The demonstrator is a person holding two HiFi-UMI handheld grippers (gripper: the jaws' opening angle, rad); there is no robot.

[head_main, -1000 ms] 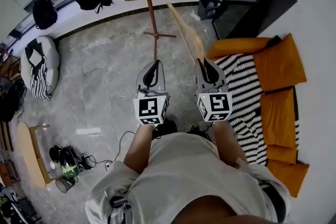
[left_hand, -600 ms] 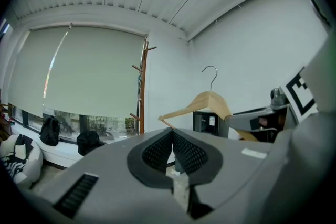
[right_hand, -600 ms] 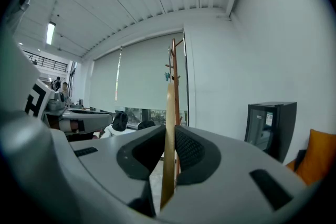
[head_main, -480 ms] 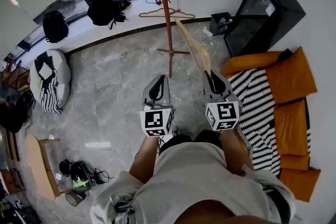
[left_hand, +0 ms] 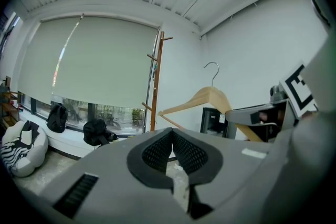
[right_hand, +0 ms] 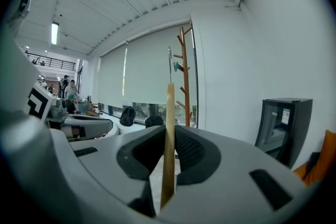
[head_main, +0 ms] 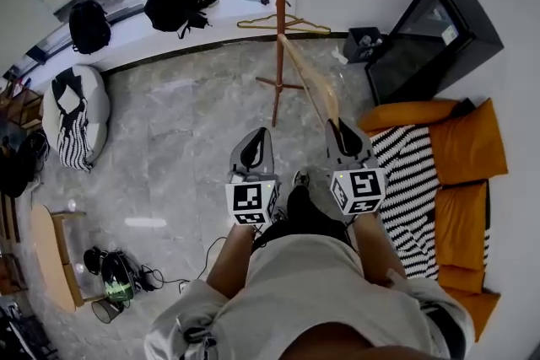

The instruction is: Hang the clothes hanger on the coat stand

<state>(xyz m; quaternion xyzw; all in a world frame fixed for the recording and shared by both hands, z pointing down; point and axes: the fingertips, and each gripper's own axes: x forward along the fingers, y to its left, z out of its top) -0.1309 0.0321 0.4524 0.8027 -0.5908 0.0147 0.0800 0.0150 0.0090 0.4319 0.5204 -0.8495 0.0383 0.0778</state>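
A light wooden clothes hanger [head_main: 312, 80] sticks out forward from my right gripper [head_main: 342, 131], which is shut on one of its arms. In the right gripper view the hanger [right_hand: 169, 134] stands edge-on between the pads of that gripper [right_hand: 168, 157]. The brown wooden coat stand [head_main: 278, 21] rises from the floor just beyond the hanger's far tip, and a second hanger [head_main: 283, 23] hangs on it. My left gripper [head_main: 256, 141] is shut with nothing in it and sits level with the right one. Its view shows the held hanger [left_hand: 210, 99] and the stand [left_hand: 155, 86] ahead.
A black cabinet [head_main: 426, 38] and a small black bin [head_main: 364, 42] stand by the wall to the right. An orange sofa [head_main: 468, 147] with a striped blanket [head_main: 409, 181] lies on the right. Black bags [head_main: 173, 4] sit on the window ledge, and a beanbag [head_main: 76, 114] is at far left.
The person has walked towards the coat stand, which now looks nearer and more in line with the hanger's tip. Both grippers keep their pose, and the right one keeps its hold.
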